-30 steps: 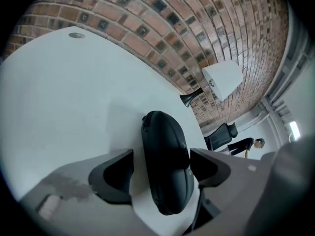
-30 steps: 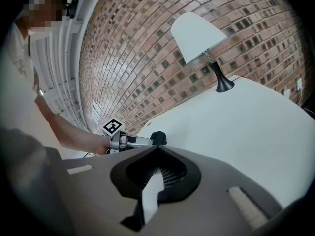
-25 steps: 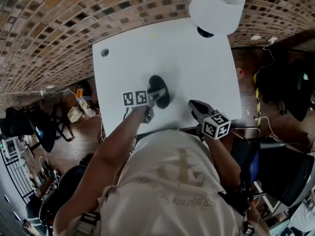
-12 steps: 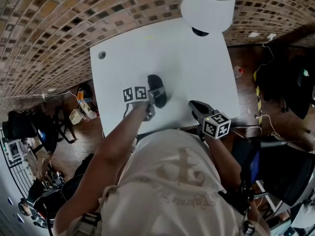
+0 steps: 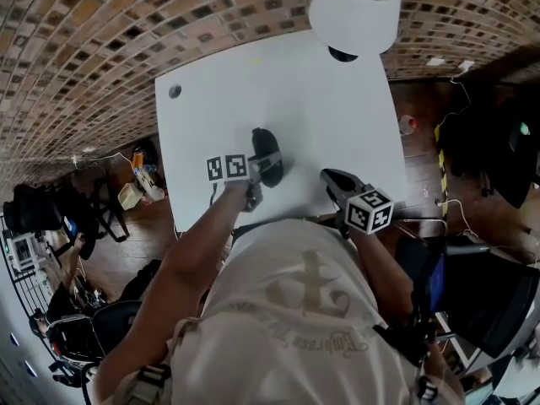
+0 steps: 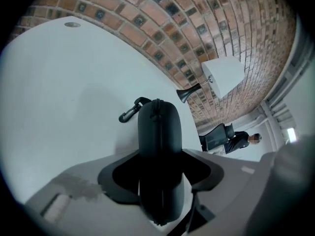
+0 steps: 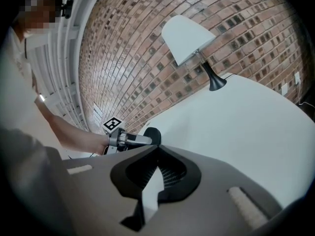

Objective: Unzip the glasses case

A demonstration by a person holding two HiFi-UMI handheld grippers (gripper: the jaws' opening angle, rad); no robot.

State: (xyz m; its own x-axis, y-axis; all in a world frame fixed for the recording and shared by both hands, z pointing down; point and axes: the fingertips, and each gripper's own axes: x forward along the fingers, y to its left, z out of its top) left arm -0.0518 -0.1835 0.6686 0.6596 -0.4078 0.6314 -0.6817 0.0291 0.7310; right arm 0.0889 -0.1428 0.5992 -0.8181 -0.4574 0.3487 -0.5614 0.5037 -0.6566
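Closing just now, left claw [image 6: 160,157] pinching glasses case [image 6: 158,124], its near end hidden, right claw [image 7: 156,151] closed, empty.

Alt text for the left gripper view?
A black glasses case lies between the jaws of the left gripper, which have just been closing on it, on a white table. Its clip lies at the far end, a white lamp beyond.
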